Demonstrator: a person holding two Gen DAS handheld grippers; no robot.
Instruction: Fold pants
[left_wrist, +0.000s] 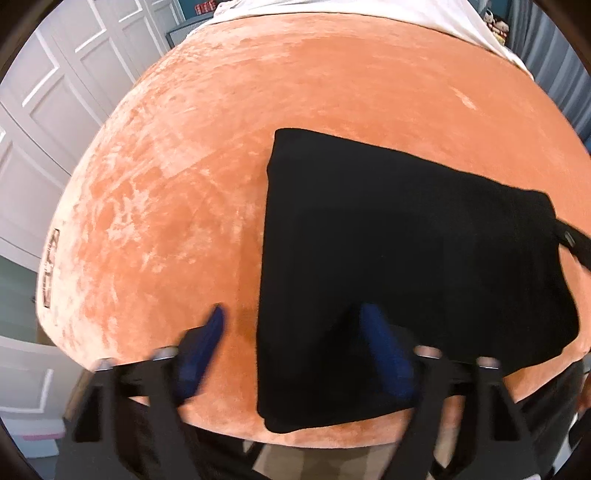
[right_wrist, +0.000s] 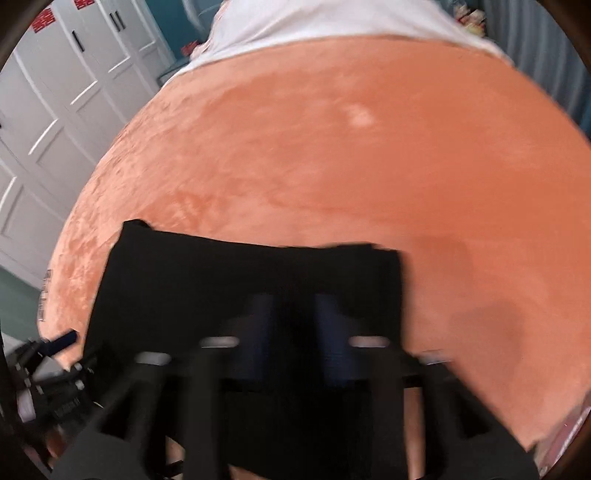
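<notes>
Your left gripper (left_wrist: 291, 321) has its jaws spread wide and released: one blue finger (left_wrist: 214, 325) hangs over bare blanket at 7 o'clock in its view, the other over the left edge of the pants (left_wrist: 406, 258), and nothing is pinched between them. Your right gripper (right_wrist: 291, 314) shows its jaws parted over the black cloth, gripping nothing; that view is smeared by motion, so you cannot tell whether the pads brush the fabric.

The pants lie folded into a flat dark block on the orange blanket (left_wrist: 203, 166), close to the near edge of the bed. Only the left wrist view shows the block's full outline and a dark strap-like piece (left_wrist: 572, 240) at 3 o'clock, cut off by the frame, so what it is stays unclear. Only the right wrist view shows the left gripper from outside (right_wrist: 62, 341), at 8 o'clock beside the pants' left edge.

A white sheet (right_wrist: 314, 22) covers the far end at 12 o'clock, and white panelled wardrobe doors (left_wrist: 44, 110) stand at 9 to 10 o'clock.
</notes>
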